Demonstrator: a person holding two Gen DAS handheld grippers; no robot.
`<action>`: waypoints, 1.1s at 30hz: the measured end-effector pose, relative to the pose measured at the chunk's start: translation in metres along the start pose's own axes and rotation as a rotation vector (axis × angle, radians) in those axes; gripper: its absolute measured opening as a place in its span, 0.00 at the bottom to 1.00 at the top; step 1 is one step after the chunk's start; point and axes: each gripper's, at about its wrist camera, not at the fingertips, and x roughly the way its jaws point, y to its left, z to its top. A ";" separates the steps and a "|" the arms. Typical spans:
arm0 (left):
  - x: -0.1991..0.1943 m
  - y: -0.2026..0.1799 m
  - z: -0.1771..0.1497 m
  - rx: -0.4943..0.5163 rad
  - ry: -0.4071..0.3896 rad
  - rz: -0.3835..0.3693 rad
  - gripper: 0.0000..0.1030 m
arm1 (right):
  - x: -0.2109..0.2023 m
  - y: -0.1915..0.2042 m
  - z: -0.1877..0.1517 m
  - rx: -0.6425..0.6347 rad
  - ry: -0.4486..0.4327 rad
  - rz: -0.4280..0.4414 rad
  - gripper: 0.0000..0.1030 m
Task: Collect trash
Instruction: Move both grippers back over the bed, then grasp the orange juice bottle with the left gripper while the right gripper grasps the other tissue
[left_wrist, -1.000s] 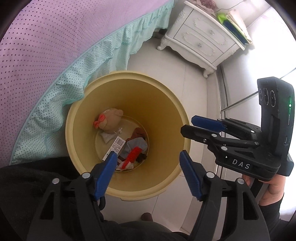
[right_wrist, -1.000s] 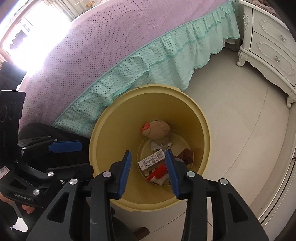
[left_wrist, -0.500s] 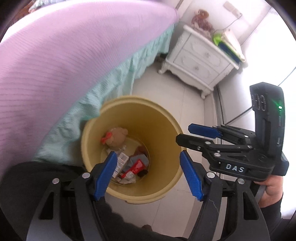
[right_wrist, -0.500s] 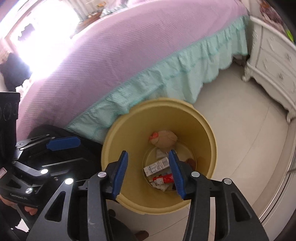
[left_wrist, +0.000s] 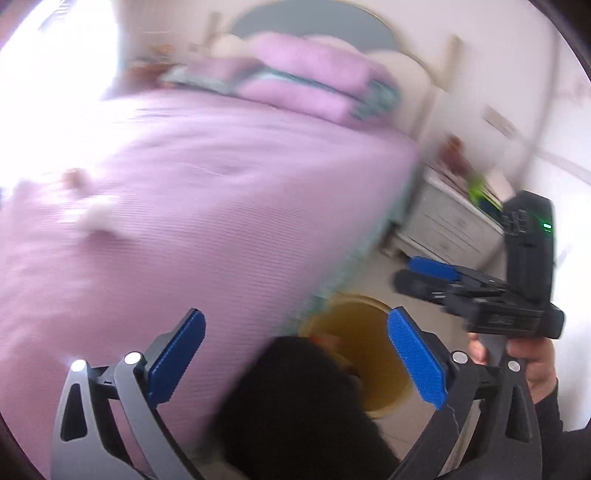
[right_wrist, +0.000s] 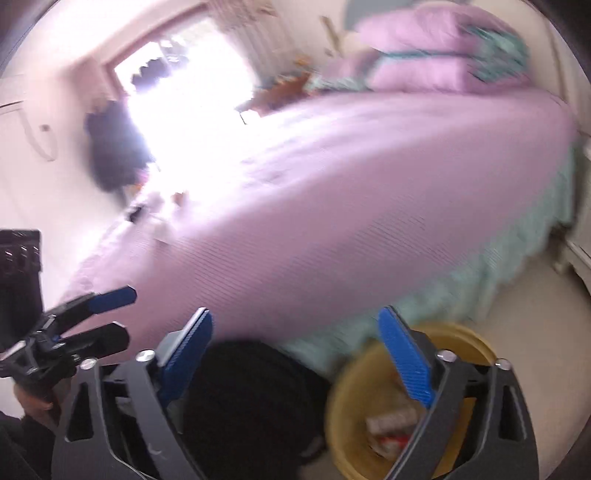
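Everything is smeared by motion. My left gripper (left_wrist: 295, 321) is open, its jaws still widening, with nothing between them; the purple bed (left_wrist: 221, 177) lies beyond it. My right gripper (right_wrist: 295, 319) is also opening and empty. Each shows in the other's view: the right gripper (left_wrist: 406, 272) at the right, the left gripper (right_wrist: 126, 314) at the left. The yellow bin (left_wrist: 354, 314) (right_wrist: 476, 341) stands low on the floor by the bed with trash (right_wrist: 391, 424) inside. A white crumpled scrap (left_wrist: 98, 218) and a small brown bit (left_wrist: 75, 177) lie on the bedspread.
A dark garment (left_wrist: 295, 406) (right_wrist: 251, 398) fills the lower middle, partly hiding the bin. A white nightstand (left_wrist: 439, 225) stands right of the bed, pillows (left_wrist: 306, 74) at its head. A bright window (right_wrist: 192, 92) has a dark blurred shape (right_wrist: 110, 147) beside it.
Both grippers rose and tilted up from over the bin toward the bed. Their jaws spread wider. The bin dropped to the bottom of both views.
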 end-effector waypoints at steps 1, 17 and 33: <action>-0.010 0.012 0.001 -0.023 -0.019 0.033 0.96 | 0.006 0.015 0.007 -0.031 -0.005 0.027 0.91; -0.078 0.152 -0.002 -0.313 -0.134 0.298 0.96 | 0.131 0.166 0.064 -0.337 0.068 0.156 0.92; -0.050 0.196 0.010 -0.370 -0.104 0.314 0.96 | 0.229 0.179 0.071 -0.404 0.240 0.171 0.30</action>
